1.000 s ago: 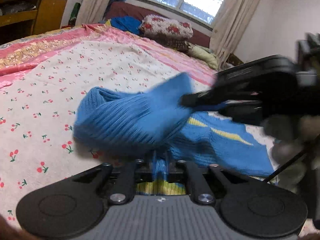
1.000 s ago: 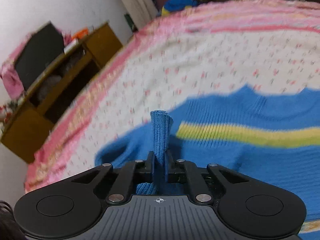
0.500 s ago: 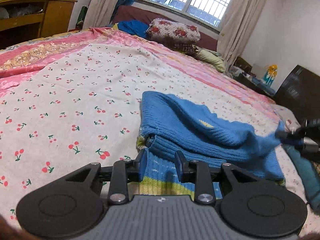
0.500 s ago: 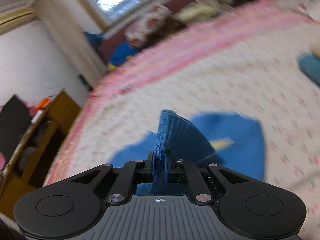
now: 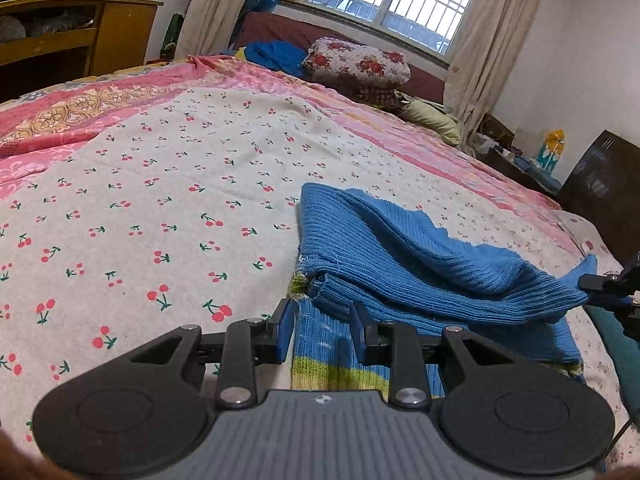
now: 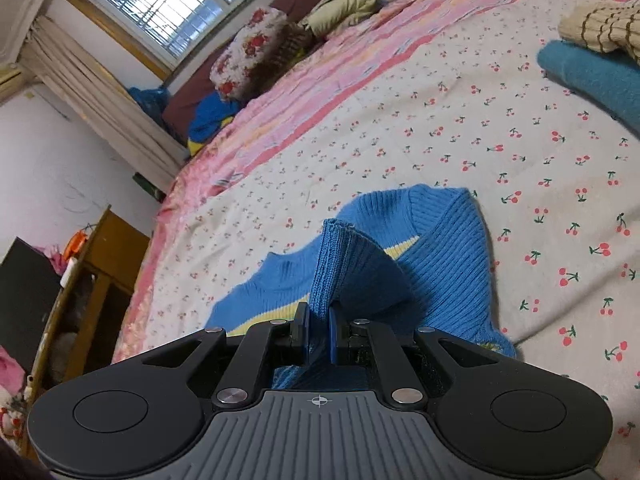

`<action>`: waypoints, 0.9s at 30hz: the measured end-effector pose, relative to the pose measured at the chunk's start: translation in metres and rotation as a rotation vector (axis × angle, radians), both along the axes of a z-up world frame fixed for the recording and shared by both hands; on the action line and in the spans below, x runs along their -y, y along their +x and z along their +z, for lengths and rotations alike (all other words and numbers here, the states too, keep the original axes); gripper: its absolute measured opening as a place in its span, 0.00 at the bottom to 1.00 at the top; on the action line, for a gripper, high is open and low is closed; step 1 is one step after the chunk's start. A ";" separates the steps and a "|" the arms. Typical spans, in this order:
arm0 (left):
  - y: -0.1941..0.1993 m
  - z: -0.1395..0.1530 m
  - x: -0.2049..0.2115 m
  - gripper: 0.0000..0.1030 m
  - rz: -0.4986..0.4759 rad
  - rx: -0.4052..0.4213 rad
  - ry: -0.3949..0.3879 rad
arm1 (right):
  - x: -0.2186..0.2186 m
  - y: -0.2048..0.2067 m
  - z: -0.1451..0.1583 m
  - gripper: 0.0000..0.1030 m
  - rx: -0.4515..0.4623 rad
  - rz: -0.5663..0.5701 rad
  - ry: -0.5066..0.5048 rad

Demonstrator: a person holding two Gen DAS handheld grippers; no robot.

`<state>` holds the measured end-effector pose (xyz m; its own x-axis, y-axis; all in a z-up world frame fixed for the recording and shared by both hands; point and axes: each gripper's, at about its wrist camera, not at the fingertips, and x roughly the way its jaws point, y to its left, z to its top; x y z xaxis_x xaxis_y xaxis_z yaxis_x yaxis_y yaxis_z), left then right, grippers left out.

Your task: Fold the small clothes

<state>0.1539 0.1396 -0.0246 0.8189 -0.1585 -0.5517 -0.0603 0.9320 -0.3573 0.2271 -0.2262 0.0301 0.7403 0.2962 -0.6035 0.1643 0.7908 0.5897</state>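
A small blue knit sweater [image 5: 404, 264] with a yellow stripe lies partly folded on the cherry-print bedspread [image 5: 160, 208]. My left gripper [image 5: 322, 332] is open just above the sweater's striped near edge, holding nothing. My right gripper [image 6: 319, 330] is shut on a blue ribbed cuff of the sweater [image 6: 344, 264] and holds it up over the body. The right gripper also shows at the right edge of the left wrist view [image 5: 612, 284], pinching the sweater's far corner.
A folded teal cloth [image 6: 592, 76] and a beige striped knit [image 6: 600, 28] lie at the right of the bed. Pillows [image 5: 356, 64] and blue clothes [image 5: 276, 54] sit under the window. A wooden shelf [image 5: 80, 36] stands left of the bed.
My left gripper has let go of the sweater and opened. My right gripper carried the sleeve across the sweater to the right, so the sweater now lies folded over itself.
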 end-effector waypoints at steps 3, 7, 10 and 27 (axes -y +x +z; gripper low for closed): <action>0.000 0.000 0.000 0.34 0.003 0.001 0.002 | -0.002 0.001 -0.010 0.15 -0.050 -0.024 -0.099; -0.002 0.001 -0.002 0.34 0.015 0.009 0.004 | 0.003 -0.009 -0.020 0.15 -0.081 -0.030 -0.174; -0.002 0.002 -0.001 0.34 0.027 0.014 0.035 | 0.005 -0.017 -0.012 0.19 -0.050 -0.035 -0.257; 0.023 0.016 0.034 0.35 -0.076 0.063 0.133 | -0.026 0.029 -0.004 0.35 0.098 0.304 -0.569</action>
